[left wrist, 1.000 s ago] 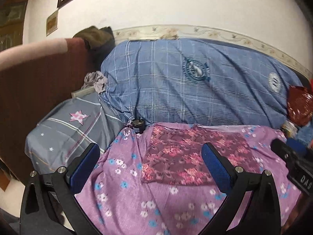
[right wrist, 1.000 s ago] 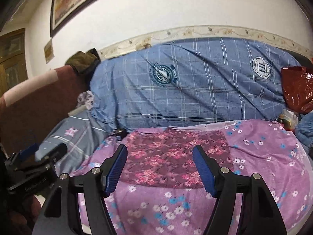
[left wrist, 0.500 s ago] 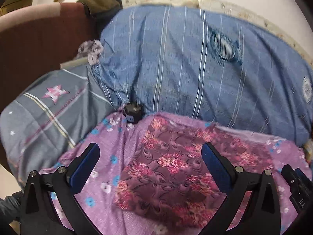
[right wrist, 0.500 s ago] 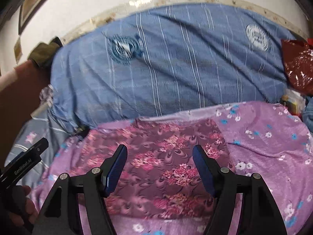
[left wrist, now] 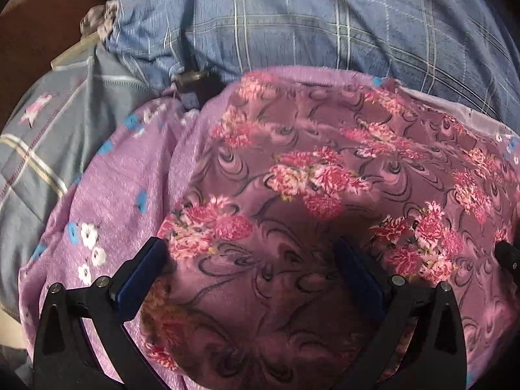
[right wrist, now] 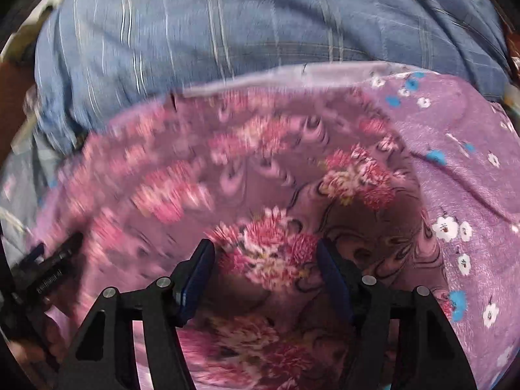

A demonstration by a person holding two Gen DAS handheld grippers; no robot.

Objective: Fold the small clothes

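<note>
A small maroon cloth with pink flowers lies flat on a lilac flowered blanket. My left gripper hangs open just above the cloth's near left part, its blue pads wide apart with nothing pressed between them. The same cloth fills the right wrist view, blurred on the left. My right gripper is low over the cloth's near right part; its jaws are closing, with the cloth's flowers showing in the gap but not pinched. The left gripper's tip shows at the left edge.
A large blue checked quilt is heaped behind the blanket. A grey pillow with a pink star lies to the left, with a small dark object beside the quilt. The lilac blanket spreads to the right of the cloth.
Both grippers have dropped and tilted down toward the flowered cloth, which now fills both views. The wall and picture have left the views. The right jaws stand a little narrower.
</note>
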